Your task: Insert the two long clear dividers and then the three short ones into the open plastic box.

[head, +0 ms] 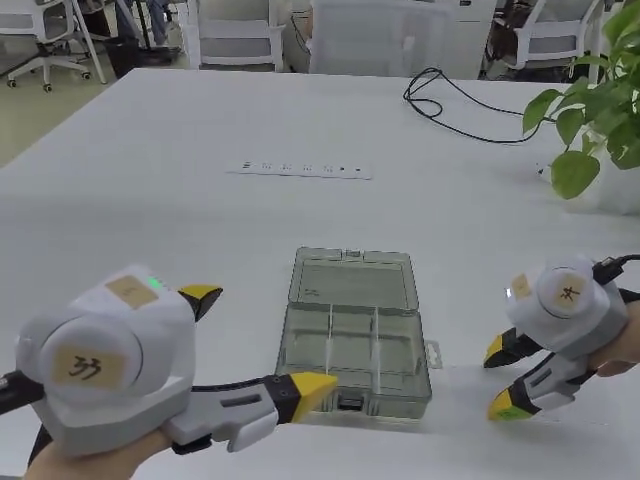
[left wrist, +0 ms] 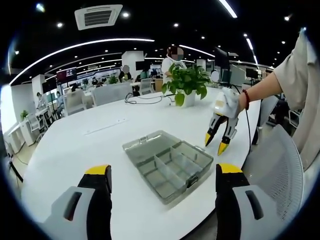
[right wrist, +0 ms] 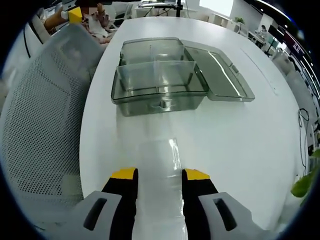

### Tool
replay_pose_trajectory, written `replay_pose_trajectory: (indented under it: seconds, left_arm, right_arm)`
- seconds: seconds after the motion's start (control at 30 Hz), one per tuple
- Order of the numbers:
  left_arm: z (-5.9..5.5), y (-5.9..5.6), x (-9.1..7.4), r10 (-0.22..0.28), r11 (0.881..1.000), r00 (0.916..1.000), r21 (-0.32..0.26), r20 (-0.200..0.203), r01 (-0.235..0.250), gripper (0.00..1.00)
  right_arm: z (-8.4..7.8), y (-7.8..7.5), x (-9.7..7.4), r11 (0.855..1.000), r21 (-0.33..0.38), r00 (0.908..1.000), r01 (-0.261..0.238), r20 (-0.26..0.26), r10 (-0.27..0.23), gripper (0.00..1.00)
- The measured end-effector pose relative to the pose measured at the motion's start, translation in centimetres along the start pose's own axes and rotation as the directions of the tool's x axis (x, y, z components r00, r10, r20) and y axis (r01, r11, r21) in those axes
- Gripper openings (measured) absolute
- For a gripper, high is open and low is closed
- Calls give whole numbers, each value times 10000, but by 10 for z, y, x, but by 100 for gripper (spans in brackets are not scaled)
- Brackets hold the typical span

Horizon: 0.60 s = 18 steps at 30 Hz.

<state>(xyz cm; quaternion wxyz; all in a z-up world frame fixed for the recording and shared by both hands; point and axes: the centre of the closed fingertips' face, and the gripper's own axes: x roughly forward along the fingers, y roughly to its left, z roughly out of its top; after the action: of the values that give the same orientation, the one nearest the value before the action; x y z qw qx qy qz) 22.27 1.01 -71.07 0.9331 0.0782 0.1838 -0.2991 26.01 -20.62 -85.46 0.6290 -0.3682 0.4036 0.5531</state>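
Closest to me, the left gripper (head: 255,340) is low at the near left of the head view. Its yellow-tipped jaws are spread wide with nothing between them, and they point rightward across the surface (head: 150,200) toward the box. My hand (head: 100,462) under it barely shows at the bottom edge. In the left gripper view the box sits ahead of the jaws and clear of them.

Next out is the open plastic box (head: 390,390), a clear grey-green one near the middle of the surface. Its long axis runs left to right in front of me, with the latch side toward me and the hinge side away. Clear dividers (head: 330,340) stand upright inside it and split the tray into compartments. Two run front to back in the head view, and at least one line crosses them, but I cannot count them reliably through the clear plastic.

The right gripper (head: 502,378) is just off the box's right end, held above the surface with its tips slanting down and leftward. Its jaws are parted and grasp nothing. The right gripper view looks along them at the box from one end.

Behind the tray, the lid (head: 352,280) lies folded back flat on the surface. Farther out there is a white power strip (head: 305,168), then a looping black cable (head: 450,100) and a leafy potted plant (head: 590,120) at the right edge. Office chairs (head: 235,35) stand beyond the surface's far side.
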Motion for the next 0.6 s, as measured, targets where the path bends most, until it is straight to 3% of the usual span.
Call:
replay_pose_trajectory:
  seconds: [0.6]
  left_arm:
    - [-3, 3, -2, 117, 9995, 9999, -278, -100, -119, 84]
  right_arm:
    - [2, 0, -1, 9993, 309, 9994, 230, 245, -237, 32]
